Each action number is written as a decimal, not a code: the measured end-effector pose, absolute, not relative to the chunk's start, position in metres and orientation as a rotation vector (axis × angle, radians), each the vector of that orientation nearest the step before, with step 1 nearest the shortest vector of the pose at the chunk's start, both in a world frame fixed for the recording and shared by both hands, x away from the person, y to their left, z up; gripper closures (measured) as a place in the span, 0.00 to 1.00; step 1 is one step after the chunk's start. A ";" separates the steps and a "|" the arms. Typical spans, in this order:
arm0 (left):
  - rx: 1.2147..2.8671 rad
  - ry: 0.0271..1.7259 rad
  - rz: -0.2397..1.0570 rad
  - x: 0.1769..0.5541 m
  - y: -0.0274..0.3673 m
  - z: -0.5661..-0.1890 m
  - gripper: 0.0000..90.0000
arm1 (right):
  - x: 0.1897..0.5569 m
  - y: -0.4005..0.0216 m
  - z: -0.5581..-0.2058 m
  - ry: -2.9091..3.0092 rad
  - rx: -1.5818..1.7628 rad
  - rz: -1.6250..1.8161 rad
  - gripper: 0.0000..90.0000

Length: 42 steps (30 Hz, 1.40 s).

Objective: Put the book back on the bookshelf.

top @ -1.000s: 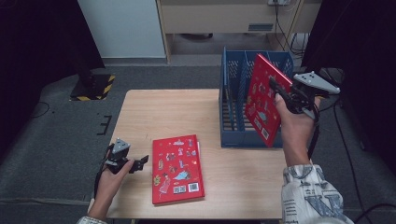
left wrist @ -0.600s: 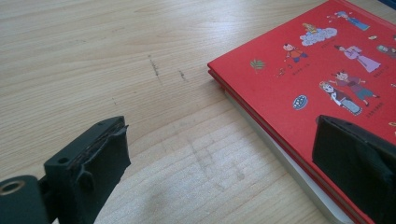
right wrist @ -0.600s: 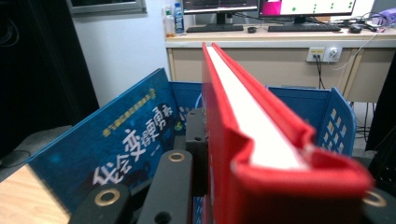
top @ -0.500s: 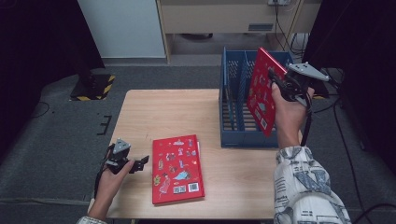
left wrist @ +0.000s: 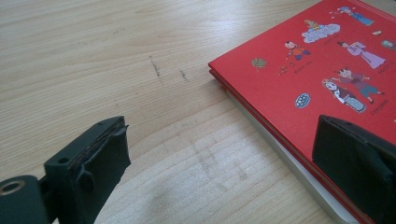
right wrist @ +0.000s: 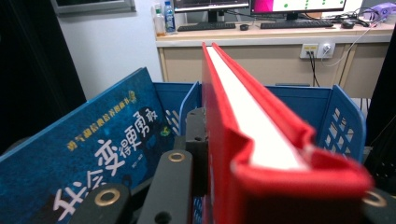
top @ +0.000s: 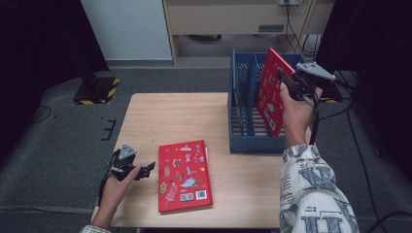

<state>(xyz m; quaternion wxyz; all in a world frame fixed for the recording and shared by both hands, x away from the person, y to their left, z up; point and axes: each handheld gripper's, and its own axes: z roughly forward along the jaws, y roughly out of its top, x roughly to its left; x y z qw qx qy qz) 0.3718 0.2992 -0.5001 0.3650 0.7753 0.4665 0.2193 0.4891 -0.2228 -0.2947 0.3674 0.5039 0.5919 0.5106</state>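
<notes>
My right gripper (top: 287, 81) is shut on a red hardcover book (top: 268, 97), held upright and tilted over the right-hand slots of a blue file rack (top: 243, 141). In the right gripper view the book's page edge (right wrist: 243, 107) runs away between the jaws, and a blue book (right wrist: 93, 154) leans in the rack (right wrist: 348, 121) to its left. A second red book (top: 183, 175) lies flat near the table's front edge. My left gripper (top: 145, 170) rests open on the wood just left of it, and its jaws (left wrist: 219, 140) frame that book's corner (left wrist: 317, 70) without touching it.
The wooden table (top: 175, 116) has bare room at its left and middle. The rack takes up the right rear corner. Beyond the table lie grey floor, a desk front with cables, and a yellow-black striped block (top: 99, 90) at the left.
My right hand has carried the red book a little to the left and farther over the rack. The left gripper and the flat book have stayed where they were.
</notes>
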 end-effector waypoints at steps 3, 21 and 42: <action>1.989 1.204 0.573 0.371 0.300 -0.500 0.03 | 0.493 -0.221 -0.296 1.510 1.296 1.303 0.89; 1.998 1.199 0.574 0.371 0.300 -0.500 0.03 | 0.519 -0.216 -0.309 1.499 1.321 1.279 0.89; 2.016 1.188 0.585 0.374 0.297 -0.500 0.03 | 0.532 -0.207 -0.341 1.532 1.338 1.257 0.89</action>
